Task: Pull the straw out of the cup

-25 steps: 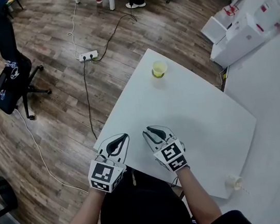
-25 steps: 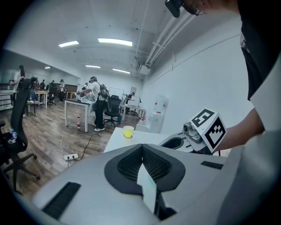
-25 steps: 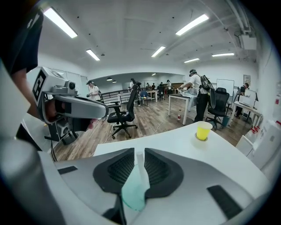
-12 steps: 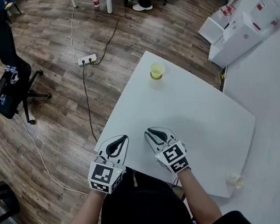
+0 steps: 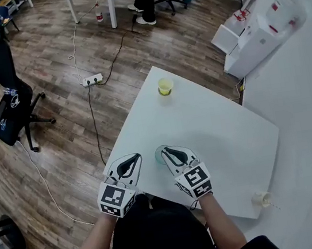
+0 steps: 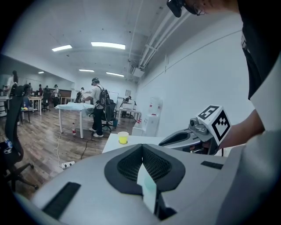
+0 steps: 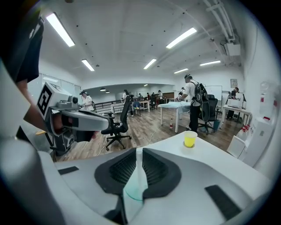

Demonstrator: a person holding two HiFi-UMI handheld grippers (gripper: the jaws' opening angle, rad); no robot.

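Presently both grippers hang over the near edge of the white table (image 5: 220, 129). Left gripper (image 5: 135, 158): jaw tips together. Right gripper (image 5: 164, 150): jaws pressed close on a thin white straw (image 7: 139, 169), which stands in a clear cup (image 5: 159, 156) just beneath the tips. A yellow cup (image 5: 165, 86) sits well apart at the far corner.

black office chair (image 5: 8, 108) | power strip (image 5: 92, 79) on floor | water dispenser (image 5: 259, 36) by wall
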